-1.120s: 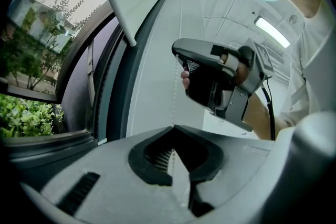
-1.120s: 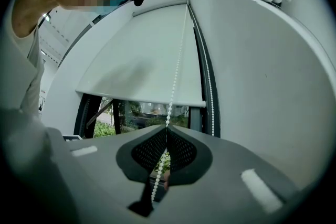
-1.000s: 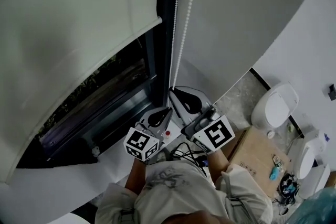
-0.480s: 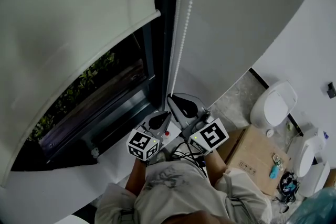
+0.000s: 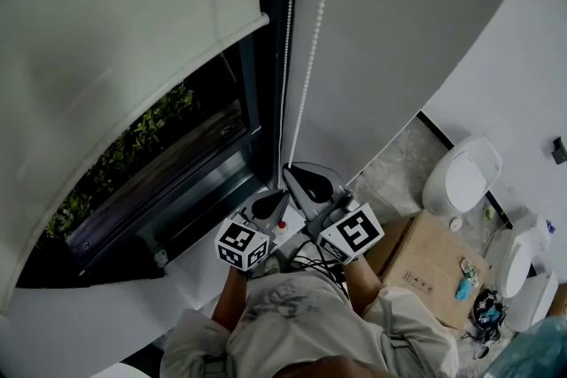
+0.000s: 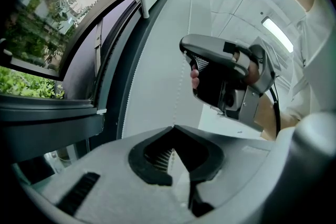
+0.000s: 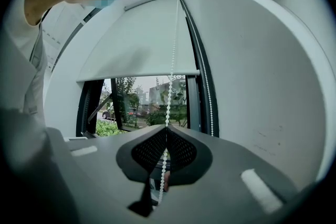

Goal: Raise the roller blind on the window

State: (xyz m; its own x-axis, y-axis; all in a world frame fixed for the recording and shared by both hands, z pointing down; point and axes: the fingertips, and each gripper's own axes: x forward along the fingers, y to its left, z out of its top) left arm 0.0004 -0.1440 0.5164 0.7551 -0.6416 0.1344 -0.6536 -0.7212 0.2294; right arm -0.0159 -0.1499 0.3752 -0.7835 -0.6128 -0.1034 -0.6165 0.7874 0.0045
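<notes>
A: Largest entry, and where?
B: Roller blind [image 5: 115, 22], pale, filling the upper left of the head view. Partly raised, bottom rail slanting across the frame. Below it, a strip of window [image 5: 168, 173] uncovered, with greenery behind the glass.

A: Next in size?
B: White wall [image 5: 416, 13], upper right. Toilet [image 5: 461, 181] and cardboard box [image 5: 434, 261] at lower right.

A: Arms, pose?
B: Two forearms [image 5: 232, 292], reaching from lower centre up toward the dark window frame. Close side by side, marker cubes [image 5: 241, 245] turned upward. Hand [image 6: 251, 65] wrapped round the right tool's handle, seen at right of the left gripper view.

A: Tools, condition?
B: Left gripper [image 5: 276, 196], centre of frame, roughly level. Jaws closed to the tips, pinched on a strand of the bead chain [image 5: 306, 93]. Right gripper [image 5: 294, 174], just right of it and slightly higher in the frame, tilted a little upward toward the blind. Jaws closed, clamped on a chain strand between the tips.

A: Smallest entry?
B: Bead chain, white, two strands. Hanging beside the window frame from top centre down to both tools.
</notes>
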